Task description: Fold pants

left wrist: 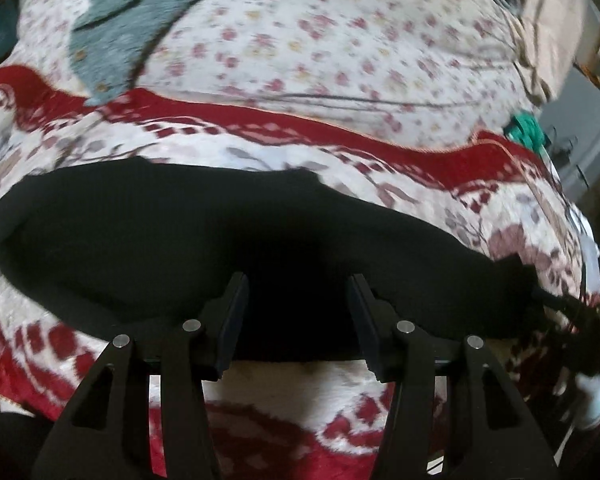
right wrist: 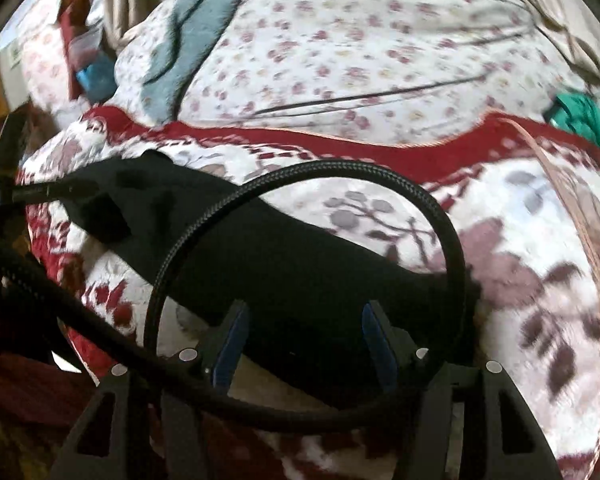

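Here the left gripper (left wrist: 298, 312) and right gripper (right wrist: 304, 334) both stand spread, pinching nothing; the black pants (left wrist: 160, 232) lie just ahead of their fingertips on the red-and-white blanket (left wrist: 380, 148).

Right gripper (right wrist: 302, 332) is hanging w/ jaws apart over black pants (right wrist: 284, 256), nothing pinched. Pants are lying on red-and-white blanket (right wrist: 520, 216). Braided black cable (right wrist: 448, 216) is looping across front.
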Tool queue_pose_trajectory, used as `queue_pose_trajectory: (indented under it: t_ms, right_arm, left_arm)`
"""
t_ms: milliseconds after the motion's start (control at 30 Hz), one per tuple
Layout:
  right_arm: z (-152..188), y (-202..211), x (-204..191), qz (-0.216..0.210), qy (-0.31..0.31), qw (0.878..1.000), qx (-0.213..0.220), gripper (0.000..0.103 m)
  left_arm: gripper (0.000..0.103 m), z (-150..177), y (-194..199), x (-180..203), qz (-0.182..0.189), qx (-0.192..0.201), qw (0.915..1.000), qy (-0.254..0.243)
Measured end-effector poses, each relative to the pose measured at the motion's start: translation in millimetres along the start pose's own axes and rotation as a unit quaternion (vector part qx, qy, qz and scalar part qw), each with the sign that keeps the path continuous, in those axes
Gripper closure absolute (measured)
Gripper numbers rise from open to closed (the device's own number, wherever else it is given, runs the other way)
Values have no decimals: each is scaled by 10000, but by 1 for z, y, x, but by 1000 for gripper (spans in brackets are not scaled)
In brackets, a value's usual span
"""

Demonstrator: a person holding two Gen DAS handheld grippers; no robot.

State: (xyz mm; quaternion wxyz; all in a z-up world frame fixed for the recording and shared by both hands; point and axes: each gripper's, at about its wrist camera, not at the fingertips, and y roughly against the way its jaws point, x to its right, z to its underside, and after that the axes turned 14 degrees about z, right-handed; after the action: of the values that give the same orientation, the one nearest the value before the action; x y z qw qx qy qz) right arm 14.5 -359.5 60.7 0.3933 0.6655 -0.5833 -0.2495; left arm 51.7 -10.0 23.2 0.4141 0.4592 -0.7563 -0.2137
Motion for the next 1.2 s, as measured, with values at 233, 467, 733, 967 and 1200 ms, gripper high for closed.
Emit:
queue_pose_trajectory:
  t_ms: [233, 467, 733, 967, 1200]
  right_arm:
    - [-8, -8, -38, -558, 356, 9977, 106, 40]
    - [-7, -31, -90, -648, 1337, 9889, 79, 40]
    - [-12, -45, -76, -1085, 927, 9897, 77, 80]
    - [-14, -41, -80, -1081, 933, 9897, 133, 87]
    - [-20, -27, -66, -926, 802, 9921, 261, 95]
  left_arm:
    - [52, 4, -13, 12, -5, -174, 9982, -571]
    - [52, 9, -21, 8, -25, -444, 9947, -928]
    - [52, 5, -31, -1, 10, -555, 9946, -878]
    - [52, 2, -39, -1, -47, -520, 9955, -786]
    - [52, -10, -24, 3, 139, -251, 9965, -785]
